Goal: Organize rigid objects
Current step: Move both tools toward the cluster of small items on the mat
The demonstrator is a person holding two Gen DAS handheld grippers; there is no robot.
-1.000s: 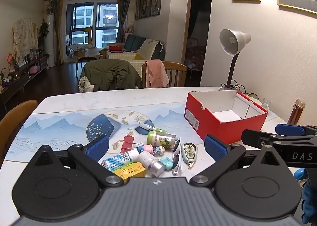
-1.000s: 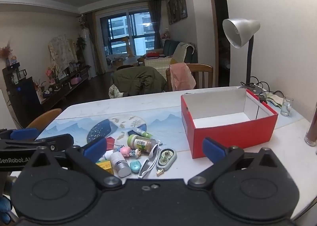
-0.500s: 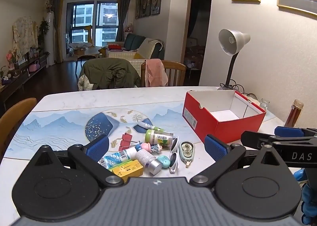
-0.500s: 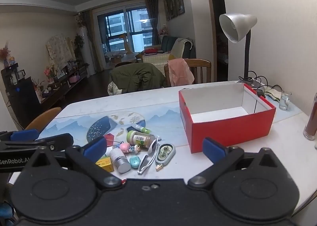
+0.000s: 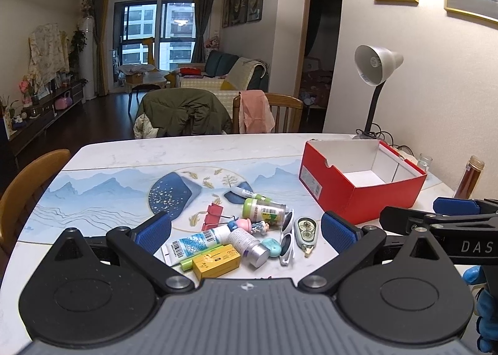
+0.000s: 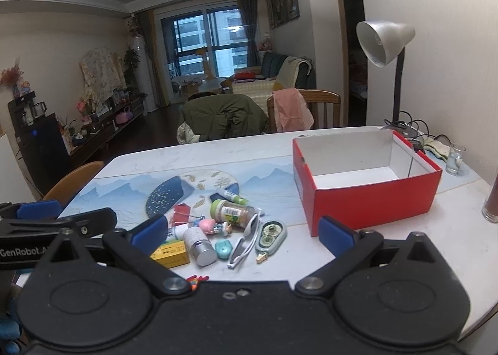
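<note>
A heap of small items lies on the table: a yellow box (image 5: pixel 217 261), a white tube (image 5: pixel 196 242), a silver-capped bottle (image 5: pixel 249 246), a green-lidded jar (image 5: pixel 264 211), white sunglasses (image 5: pixel 288 236), a correction tape (image 5: pixel 306 229), a red binder clip (image 5: pixel 213 213) and a marker (image 5: pixel 246 191). An open, empty red box (image 5: pixel 361 182) stands to their right. My left gripper (image 5: pixel 246 230) hangs open above the near side of the heap, holding nothing. My right gripper (image 6: pixel 242 229) is open too, over the same heap (image 6: pixel 218 230), beside the red box (image 6: pixel 367 180).
A desk lamp (image 5: pixel 375 74) stands behind the red box by the wall. A brown bottle (image 5: pixel 468 179) and a small glass (image 6: pixel 454 158) are at the table's right. Chairs with a green jacket (image 5: pixel 183 113) and a pink cloth (image 5: pixel 256 110) line the far edge; another chair (image 5: pixel 28 190) is at left.
Both grippers have pulled back and risen a little, so the heap and the red box sit lower and farther in view. Nothing on the table has moved.
</note>
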